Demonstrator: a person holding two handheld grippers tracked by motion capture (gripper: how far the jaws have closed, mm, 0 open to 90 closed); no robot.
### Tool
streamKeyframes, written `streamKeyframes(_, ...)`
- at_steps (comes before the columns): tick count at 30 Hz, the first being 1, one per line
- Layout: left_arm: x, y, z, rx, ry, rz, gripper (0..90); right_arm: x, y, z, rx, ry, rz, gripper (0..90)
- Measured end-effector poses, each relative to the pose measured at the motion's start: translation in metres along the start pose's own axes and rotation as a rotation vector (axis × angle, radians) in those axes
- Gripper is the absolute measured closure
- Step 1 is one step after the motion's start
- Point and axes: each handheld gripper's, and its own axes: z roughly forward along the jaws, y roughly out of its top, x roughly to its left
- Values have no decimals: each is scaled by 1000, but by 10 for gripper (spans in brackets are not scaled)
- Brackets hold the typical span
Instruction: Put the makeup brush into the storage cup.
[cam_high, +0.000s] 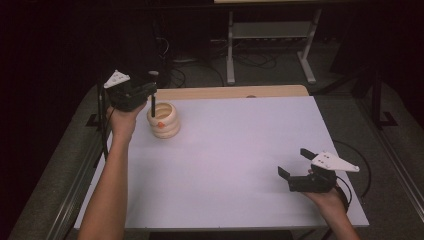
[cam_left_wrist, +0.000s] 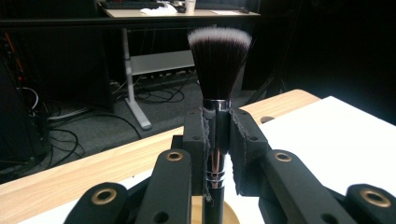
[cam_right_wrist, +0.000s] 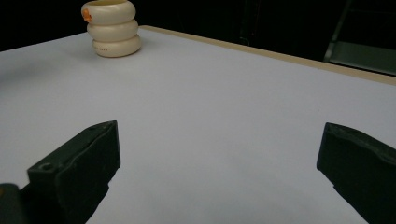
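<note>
A cream ribbed holder (cam_high: 164, 120) made of three stacked rings stands at the far left of the white table top (cam_high: 240, 160); it has a small orange mark on its side. My left gripper (cam_high: 151, 89) hovers just above it, shut on the handle of a black makeup brush (cam_left_wrist: 217, 93). The brush stands upright, white-tipped bristles up, its lower end reaching down into the holder's mouth. My right gripper (cam_high: 296, 163) rests open near the front right of the table, nothing between its jaws. The holder (cam_right_wrist: 110, 28) sits far off in the right gripper view.
A wooden strip (cam_high: 230, 92) runs along the table's far edge. Beyond it stand a desk frame (cam_high: 270, 45) and loose cables on the dark floor. Metal rails flank the table on both sides.
</note>
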Motion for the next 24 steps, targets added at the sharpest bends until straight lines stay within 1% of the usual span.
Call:
streamKeyframes(3, 2, -3, 4, 1, 8, -4, 776, 0, 0, -1, 0, 0, 5, 0)
streamKeyframes(4, 2, -4, 5, -5, 8, -12, 776, 1, 0, -1, -2, 0, 6, 0)
streamKeyframes(8, 5, -5, 7, -16, 18, -7, 776, 0, 0, 0, -1, 0, 5, 0)
streamKeyframes(11, 6, -6, 10, -22, 17, -12, 776, 0, 0, 0, 0, 1, 2, 0)
streamKeyframes(13, 7, -8, 12, -12, 19, -7, 776, 0, 0, -1, -1, 0, 5, 0)
streamKeyframes(16, 7, -11, 16, -7, 16, -18, 776, 0, 0, -1, -3, -1, 6, 0)
streamKeyframes(18, 6, -12, 18, -3, 16, -11, 776, 0, 0, -1, -3, 1, 5, 0)
streamKeyframes(20, 5, -13, 20, 16, 25, 10, 776, 0, 0, -1, -1, 1, 4, 0)
streamKeyframes(23, 6, -15, 23, 25, 30, 5, 775, 0, 0, -1, -2, 1, 3, 0)
streamKeyframes(24, 7, -16, 23, 35, 32, 9, 776, 0, 0, -1, -1, 1, 4, 0)
